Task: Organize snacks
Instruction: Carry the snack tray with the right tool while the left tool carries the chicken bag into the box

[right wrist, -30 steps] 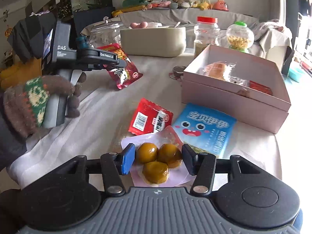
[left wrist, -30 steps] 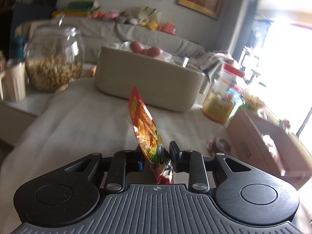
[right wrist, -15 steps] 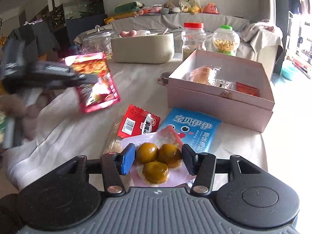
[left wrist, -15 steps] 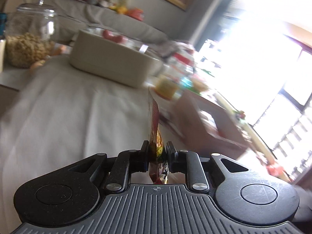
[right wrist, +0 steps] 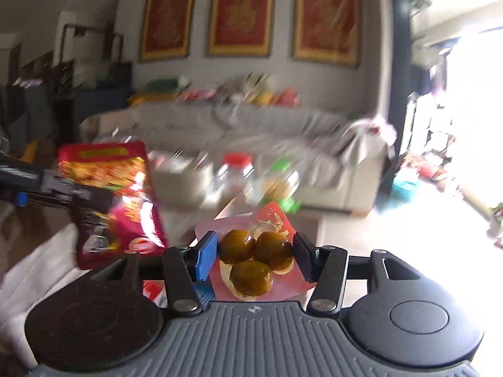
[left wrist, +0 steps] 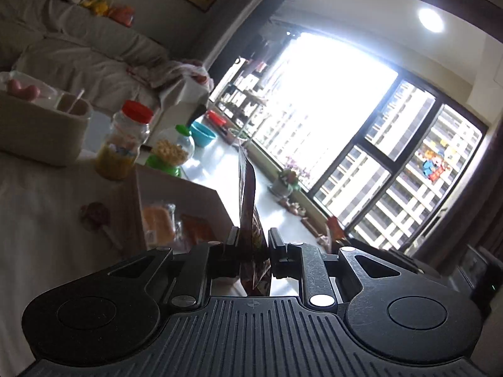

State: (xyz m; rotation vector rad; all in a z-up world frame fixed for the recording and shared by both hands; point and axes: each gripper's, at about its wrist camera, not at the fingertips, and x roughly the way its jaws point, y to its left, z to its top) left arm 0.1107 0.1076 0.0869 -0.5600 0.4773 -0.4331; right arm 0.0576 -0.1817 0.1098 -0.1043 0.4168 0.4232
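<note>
- Left wrist view: the left gripper [left wrist: 253, 246] sits at lower centre, its jaws pinching a red snack packet [left wrist: 248, 216] that stands on edge and rises toward mid-frame, dark against the window.
- The jaws have just been closing, with the packet between them.
- Left of the packet lies the open pink box [left wrist: 176, 201], with a wrapped bun [left wrist: 157, 223] and another red wrapper [left wrist: 198, 229] inside.
- Above the box, at mid-left, stand a red-lidded jar [left wrist: 124, 139] and a green-lidded jar [left wrist: 173, 150]; a beige container [left wrist: 37, 128] fills the left edge.
- The bright window [left wrist: 345, 125] takes up the right half.
- Right wrist view: the right gripper [right wrist: 254, 254] at lower centre is clamped on a clear pack of three brown balls [right wrist: 251, 260], one pad against each side of it.
- At left of frame, blurred, the left gripper [right wrist: 94, 201] holds the red snack packet [right wrist: 116, 201] broadside.
- Behind, at mid-frame, the two jars are smeared by motion blur; the sofa [right wrist: 251, 132] and three framed pictures [right wrist: 239, 15] fill the upper part.
</note>
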